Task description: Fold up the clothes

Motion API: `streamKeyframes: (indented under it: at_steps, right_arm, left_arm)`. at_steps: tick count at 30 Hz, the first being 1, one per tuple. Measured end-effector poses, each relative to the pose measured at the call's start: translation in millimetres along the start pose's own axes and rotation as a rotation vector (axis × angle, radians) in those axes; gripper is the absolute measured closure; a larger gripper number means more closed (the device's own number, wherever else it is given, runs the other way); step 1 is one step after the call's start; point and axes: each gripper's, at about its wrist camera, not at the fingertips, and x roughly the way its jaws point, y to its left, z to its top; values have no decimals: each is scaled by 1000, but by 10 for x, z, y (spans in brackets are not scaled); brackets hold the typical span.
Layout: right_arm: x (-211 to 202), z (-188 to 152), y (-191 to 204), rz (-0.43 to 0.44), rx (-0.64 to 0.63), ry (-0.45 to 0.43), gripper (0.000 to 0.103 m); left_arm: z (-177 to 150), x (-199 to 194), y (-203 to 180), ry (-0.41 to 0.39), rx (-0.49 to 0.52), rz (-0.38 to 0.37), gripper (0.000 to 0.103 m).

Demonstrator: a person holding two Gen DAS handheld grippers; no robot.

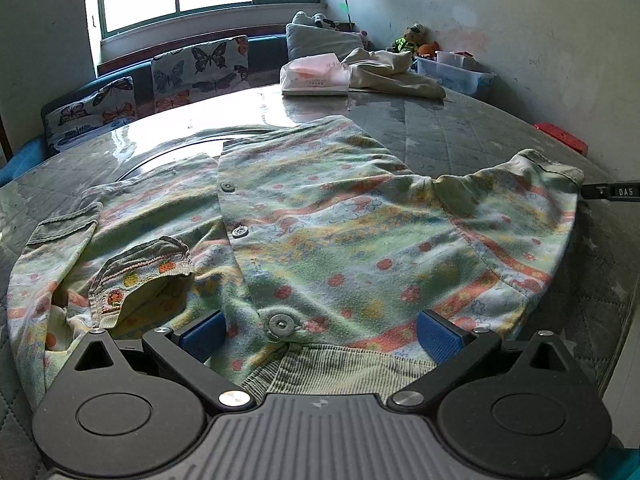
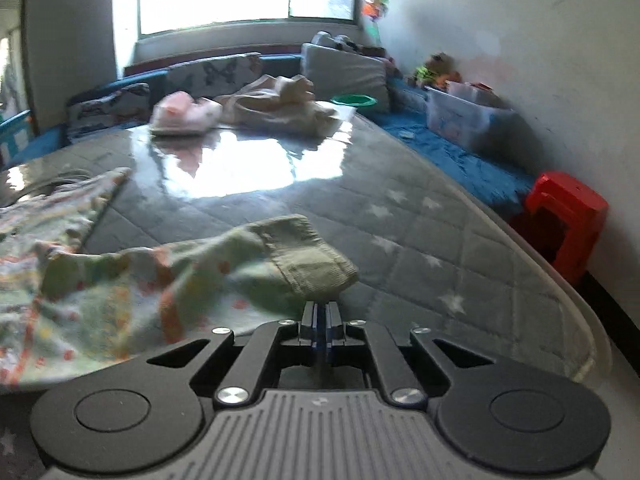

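Note:
A child's pastel cardigan (image 1: 320, 232) with grey buttons and ribbed green trim lies spread on the glass-topped table (image 1: 480, 128). My left gripper (image 1: 320, 334) is open, its blue pads either side of the bottom button and hem. One sleeve (image 1: 132, 276) is folded in over the body at the left. My right gripper (image 2: 322, 312) is shut on the other sleeve's ribbed cuff (image 2: 316, 260) and holds it lifted off the table; that raised sleeve (image 1: 532, 200) shows at the right of the left wrist view. The right wrist view is blurred.
At the table's far side lie a tissue pack (image 1: 316, 74) and a beige garment (image 1: 392, 68). A bench with butterfly cushions (image 1: 200, 68), a clear storage box (image 1: 456, 72) and toys runs behind. A red stool (image 2: 560, 216) stands by the right edge.

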Motion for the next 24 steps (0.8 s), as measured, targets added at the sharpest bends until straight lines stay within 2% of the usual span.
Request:
streamKeyframes:
  at_steps: [5,7,12,18,24]
  right_arm:
    - [-48,107,-59,-21,15,-59,92]
    - [-43,190,1,-4,-4,-85,81]
    - [138,354,228,94,-54,-92,64]
    - [440,405,351,167,-55,-43,63]
    - [476,371,301,128,-56,-43,64]
  left_arm:
    - [6,4,-4,3,1,1,0]
    - [6,5,-6,4,-1,3,0]
    - [4,3,-9,5,-3,6,0]
    - [10,-1,-9,6,-4,7,0]
    - [8,-5,-2,7,-5,7,0]
